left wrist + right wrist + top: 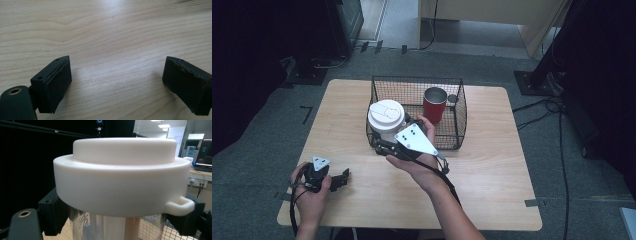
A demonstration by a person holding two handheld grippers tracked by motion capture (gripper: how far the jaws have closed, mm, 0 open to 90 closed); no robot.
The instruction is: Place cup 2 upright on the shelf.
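My right gripper (381, 144) is shut on a clear tumbler with a wide white lid (386, 116), held upright over the front left corner of the black wire basket (461, 116). In the right gripper view both black jaws press the clear tumbler body (105, 225) just under the white lid (120, 180), which has a small side tab. A red cup (434, 104) stands upright inside the basket toward its back right. My left gripper (340, 180) rests low over the table's front left, held in a hand. Its jaws (115, 85) stand wide apart over bare wood with nothing between them.
The light wooden table (492, 180) has free room at the front, left and right of the basket. Grey carpet, cables and black stands surround the table. A small dark round item (452, 99) lies in the basket behind the red cup.
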